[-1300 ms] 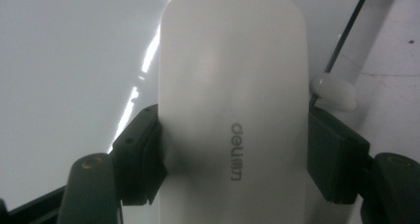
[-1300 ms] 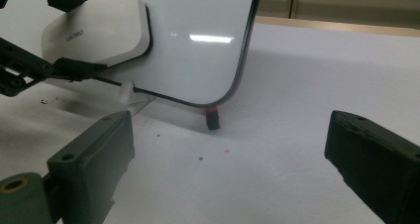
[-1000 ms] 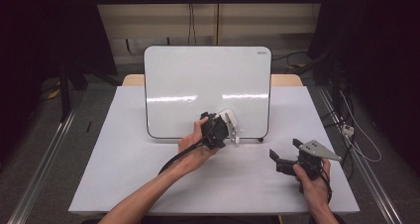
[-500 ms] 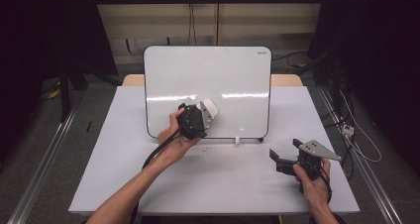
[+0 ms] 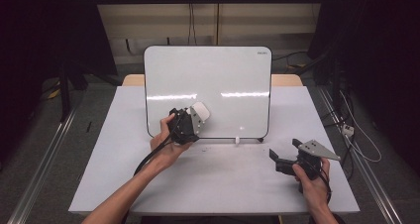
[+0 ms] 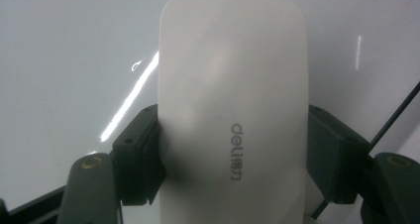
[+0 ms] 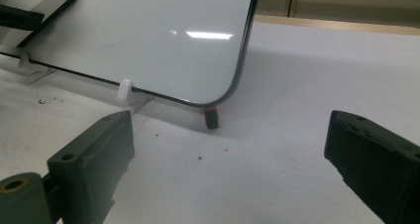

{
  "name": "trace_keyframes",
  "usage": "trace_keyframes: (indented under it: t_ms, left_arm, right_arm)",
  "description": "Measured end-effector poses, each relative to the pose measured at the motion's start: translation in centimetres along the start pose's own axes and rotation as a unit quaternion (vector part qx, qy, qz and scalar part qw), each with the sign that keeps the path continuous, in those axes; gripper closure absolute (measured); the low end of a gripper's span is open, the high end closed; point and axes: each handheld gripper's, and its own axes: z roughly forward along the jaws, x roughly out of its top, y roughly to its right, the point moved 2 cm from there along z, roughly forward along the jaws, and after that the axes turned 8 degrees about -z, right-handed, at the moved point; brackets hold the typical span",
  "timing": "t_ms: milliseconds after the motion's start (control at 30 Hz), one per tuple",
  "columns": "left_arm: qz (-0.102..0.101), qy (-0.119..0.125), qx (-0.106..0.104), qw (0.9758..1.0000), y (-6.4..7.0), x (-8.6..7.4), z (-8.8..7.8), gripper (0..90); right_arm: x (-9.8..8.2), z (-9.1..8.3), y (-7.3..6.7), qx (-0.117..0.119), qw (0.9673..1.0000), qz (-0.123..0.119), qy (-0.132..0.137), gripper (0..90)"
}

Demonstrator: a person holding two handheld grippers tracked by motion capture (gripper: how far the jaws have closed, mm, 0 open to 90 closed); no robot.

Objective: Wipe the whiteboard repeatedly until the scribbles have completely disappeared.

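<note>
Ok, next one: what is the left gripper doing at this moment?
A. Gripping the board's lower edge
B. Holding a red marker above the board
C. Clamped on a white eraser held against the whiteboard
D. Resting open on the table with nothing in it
C: the left gripper has its jaws shut on the sides of the white eraser, which is held against the whiteboard; the right gripper stands open over the table.

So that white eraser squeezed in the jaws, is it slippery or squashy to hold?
The white eraser probably feels stiff: its sides show no dent where the left gripper clamps it. Its shell looks smooth and glossy, so it may slide if the grip loosens. It also seems light, since it sticks out well past the jaws against the whiteboard without sagging.
</note>
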Motion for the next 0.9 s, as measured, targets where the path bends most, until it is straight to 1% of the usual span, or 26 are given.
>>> trace_keyframes:
  t_ms: [133, 233, 333, 633, 667, 867, 900]
  left_arm:
    - [-0.003, 0.0, -0.001, 1.0, 0.3, 0.2, 0.1, 31.0]
    - [-0.002, 0.0, 0.005, 1.0, 0.8, 0.5, 0.2, 31.0]
    - [0.003, 0.002, 0.002, 1.0, 1.3, 0.9, 0.4, 31.0]
    - [0.027, 0.007, -0.01, 0.9995, 3.7, 2.8, 1.2, 31.0]
    - [0.031, 0.004, -0.011, 0.9995, 3.9, 3.0, 1.2, 31.0]
    - [0.034, 0.009, -0.014, 0.9993, 5.3, 4.0, 1.7, 31.0]
    - [0.041, 0.009, -0.015, 0.999, 5.6, 4.2, 1.8, 31.0]
  right_arm:
    - [0.0, 0.0, 0.0, 0.001, 1.0, -0.004, 0.001, 5.1]
    - [0.0, 0.2, -0.1, 0.001, 1.0, -0.002, 0.001, 5.1]
    - [0.1, 0.2, -0.1, 0.002, 1.0, -0.006, 0.001, 5.1]
    - [0.1, 0.1, -0.1, 0.002, 1.0, -0.002, 0.0, 5.1]
    - [0.1, 0.1, 0.0, 0.002, 1.0, -0.002, 0.001, 5.1]
    - [0.0, 0.1, 0.0, 0.003, 1.0, -0.004, 0.001, 5.1]
    - [0.1, 0.1, 0.0, 0.002, 1.0, -0.003, 0.001, 5.1]
